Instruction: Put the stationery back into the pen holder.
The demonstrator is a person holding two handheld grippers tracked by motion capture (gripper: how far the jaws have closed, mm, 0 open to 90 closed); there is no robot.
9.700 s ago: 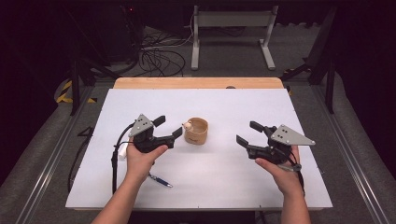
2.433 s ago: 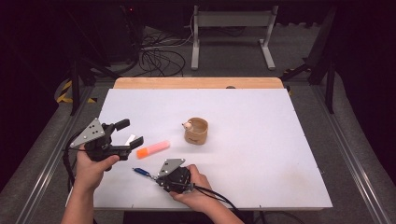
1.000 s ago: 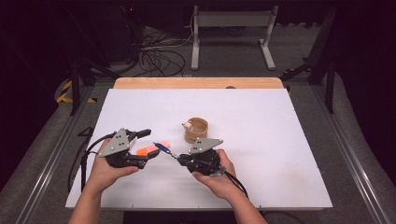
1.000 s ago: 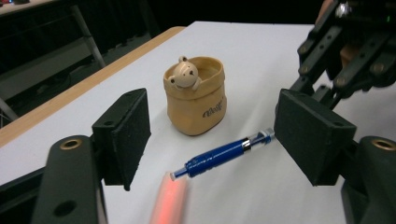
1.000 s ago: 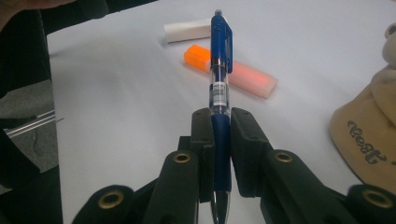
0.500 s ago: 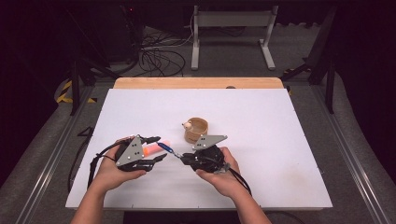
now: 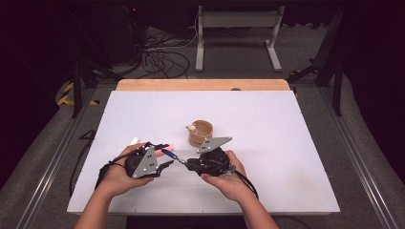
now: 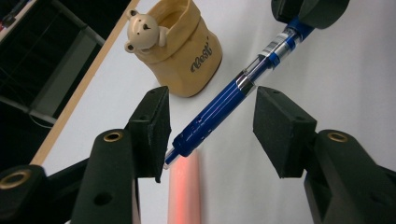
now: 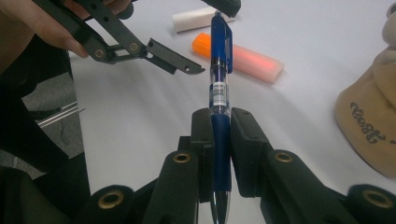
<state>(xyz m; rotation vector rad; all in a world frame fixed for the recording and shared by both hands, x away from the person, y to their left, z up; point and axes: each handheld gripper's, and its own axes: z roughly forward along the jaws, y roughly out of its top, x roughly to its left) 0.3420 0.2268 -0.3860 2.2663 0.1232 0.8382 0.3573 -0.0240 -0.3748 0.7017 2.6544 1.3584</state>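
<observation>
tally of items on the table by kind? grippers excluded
Pens: 1, blue pen, clamped in the right gripper
Highlighters: 1, orange highlighter
White erasers or caps: 1, small white piece, kind unclear
Holders: 1, tan bear pot
Total: 4

A white table (image 7: 286, 143) with a pale wooden strip (image 7: 203, 84) along its far edge stands on a grey floor. Near the middle of the table sits a small tan pot (image 7: 200, 134) with a bear figure on its rim. To the pot's left, an orange marker (image 9: 238, 57) lies flat on the white surface. Just beyond the marker, farther left, lies a short white piece (image 9: 198, 19), near it but apart. The right half of the table is bare white.
</observation>
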